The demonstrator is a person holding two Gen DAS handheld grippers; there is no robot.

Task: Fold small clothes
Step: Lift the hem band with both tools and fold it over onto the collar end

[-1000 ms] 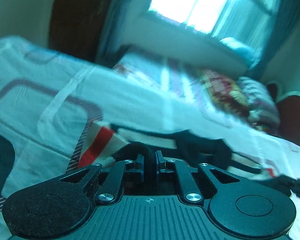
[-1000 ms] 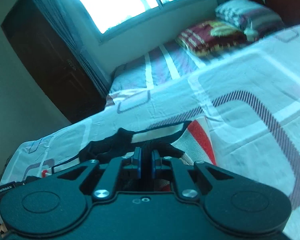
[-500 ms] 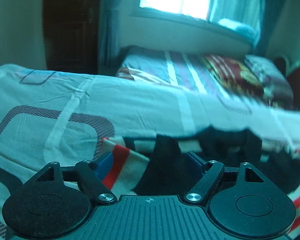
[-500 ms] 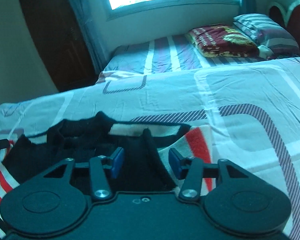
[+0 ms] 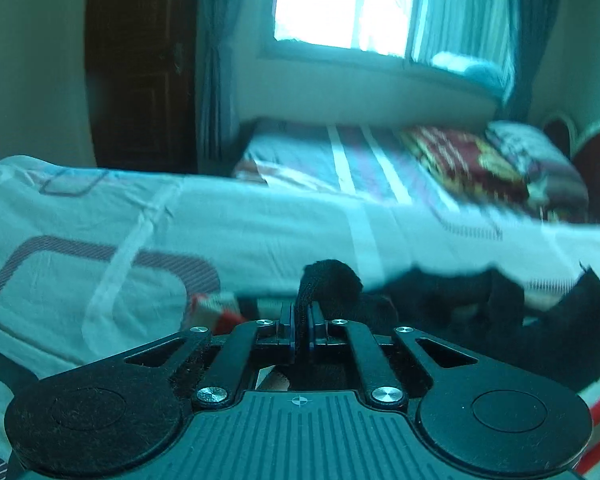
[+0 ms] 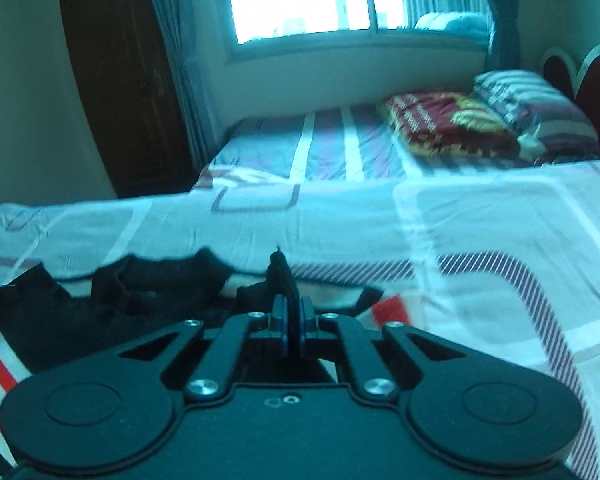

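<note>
Both the left gripper (image 5: 301, 320) and right gripper (image 6: 293, 312) are clamped on black edging of the striped garment (image 6: 60, 320) near the bed's (image 6: 340, 224) front edge, probably ready to lift for folding.

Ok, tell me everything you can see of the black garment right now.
The black garment is soft, knit-looking dark cloth with red and white striped parts at its edges, lying rumpled on the patterned bedsheet. The left claw is shut on one raised fold of it and the right claw on another, each fold poking up between the pads. Blur hides its exact shape.
</note>
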